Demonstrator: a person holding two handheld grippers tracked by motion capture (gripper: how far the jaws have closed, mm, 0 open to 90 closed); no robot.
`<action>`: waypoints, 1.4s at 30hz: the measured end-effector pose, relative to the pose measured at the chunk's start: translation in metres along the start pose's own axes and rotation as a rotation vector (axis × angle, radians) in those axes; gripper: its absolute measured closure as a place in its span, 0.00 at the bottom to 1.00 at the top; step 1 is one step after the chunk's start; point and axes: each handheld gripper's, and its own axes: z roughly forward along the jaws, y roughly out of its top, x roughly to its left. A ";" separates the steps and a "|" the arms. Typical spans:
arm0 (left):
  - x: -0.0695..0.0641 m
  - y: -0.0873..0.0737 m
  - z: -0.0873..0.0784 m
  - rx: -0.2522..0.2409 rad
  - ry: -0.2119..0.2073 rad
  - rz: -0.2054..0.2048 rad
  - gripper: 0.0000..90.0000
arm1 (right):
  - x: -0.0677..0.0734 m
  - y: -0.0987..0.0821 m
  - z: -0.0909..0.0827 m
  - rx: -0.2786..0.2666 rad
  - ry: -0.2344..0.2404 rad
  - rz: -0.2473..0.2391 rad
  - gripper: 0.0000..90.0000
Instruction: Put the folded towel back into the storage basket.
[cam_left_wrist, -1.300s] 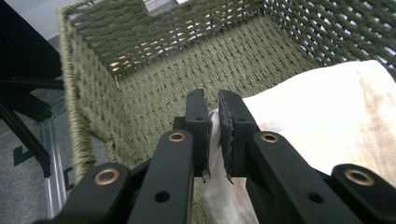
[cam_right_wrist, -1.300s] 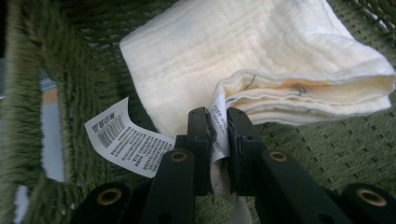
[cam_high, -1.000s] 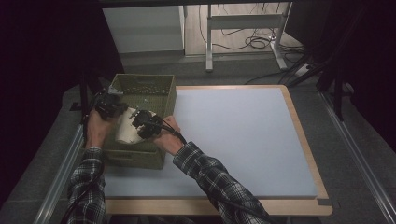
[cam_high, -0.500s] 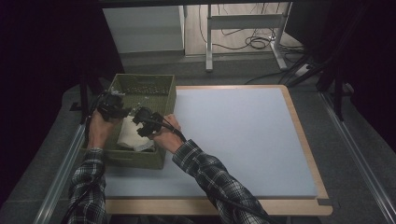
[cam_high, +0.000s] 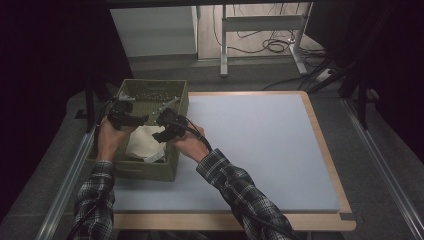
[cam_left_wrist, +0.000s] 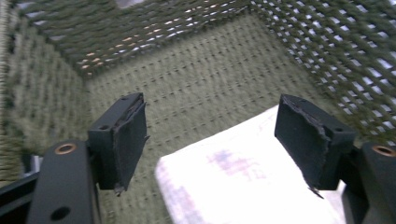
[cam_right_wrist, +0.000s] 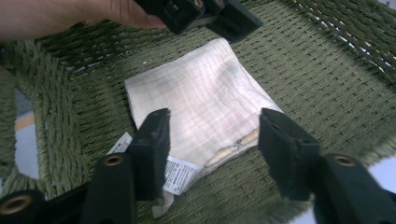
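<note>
Before me a pale blue-grey mat (cam_high: 260, 150) on a wood-edged table (cam_high: 325, 150), metal rails (cam_high: 385, 165) at both sides, beyond it a white stand (cam_high: 260, 25), tangled cables (cam_high: 272, 46) on the floor.

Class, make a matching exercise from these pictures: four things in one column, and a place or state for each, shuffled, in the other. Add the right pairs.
1. folded cloth
2. woven basket
3. left hand-held gripper
4. white label

A. green, at the mat's left edge
B. jaws open above the cloth
C. lying flat on the basket floor
D. sticking out at the cloth's corner

Pairs: 1-C, 2-A, 3-B, 4-D
</note>
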 end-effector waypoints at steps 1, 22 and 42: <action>-0.001 0.001 0.000 -0.002 -0.010 -0.007 0.25 | -0.001 -0.001 -0.002 -0.007 0.006 0.003 0.41; -0.018 0.015 0.000 -0.009 -0.157 -0.092 0.08 | -0.015 -0.030 -0.038 -0.085 0.058 -0.018 0.13; -0.061 0.046 0.001 0.049 -0.167 0.002 0.01 | -0.039 -0.078 -0.075 -0.104 0.057 -0.007 0.06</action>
